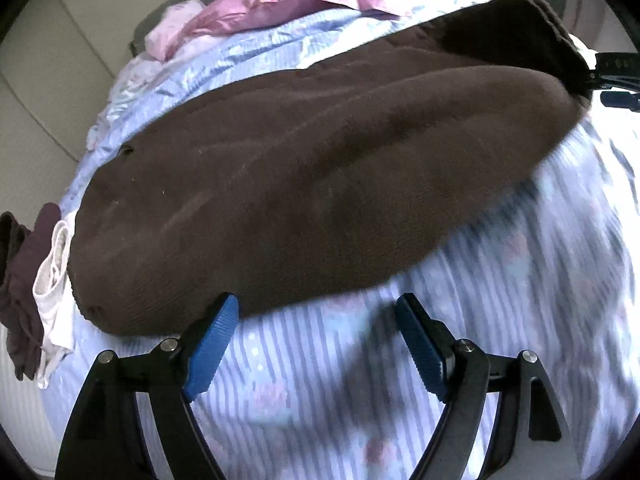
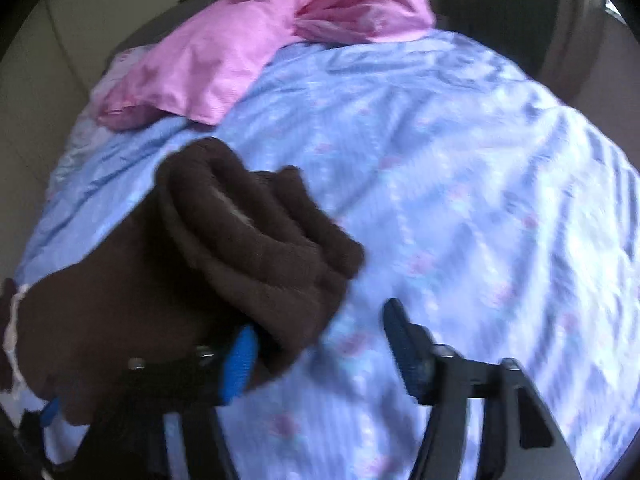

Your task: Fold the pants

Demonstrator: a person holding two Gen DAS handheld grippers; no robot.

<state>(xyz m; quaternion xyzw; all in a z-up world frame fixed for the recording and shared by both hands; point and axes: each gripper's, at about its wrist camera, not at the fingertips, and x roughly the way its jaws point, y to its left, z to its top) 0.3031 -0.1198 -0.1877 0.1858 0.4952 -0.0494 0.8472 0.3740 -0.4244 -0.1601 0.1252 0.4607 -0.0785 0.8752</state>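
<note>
The dark brown pants (image 1: 304,184) lie folded lengthwise across the blue striped bedspread (image 1: 320,380). My left gripper (image 1: 316,316) is open just in front of the pants' near edge, its left pad (image 1: 212,344) touching the fabric. My right gripper (image 2: 320,344) is open at the pants' far end, where several cuff layers (image 2: 256,232) are bunched beside its left pad (image 2: 238,364). The right gripper also shows in the left wrist view (image 1: 612,76) at the far right end of the pants.
Pink pillows (image 2: 200,68) lie at the head of the bed. A small heap of maroon and white clothes (image 1: 36,288) sits at the bed's left edge. A beige wall (image 1: 40,92) stands beyond the bed.
</note>
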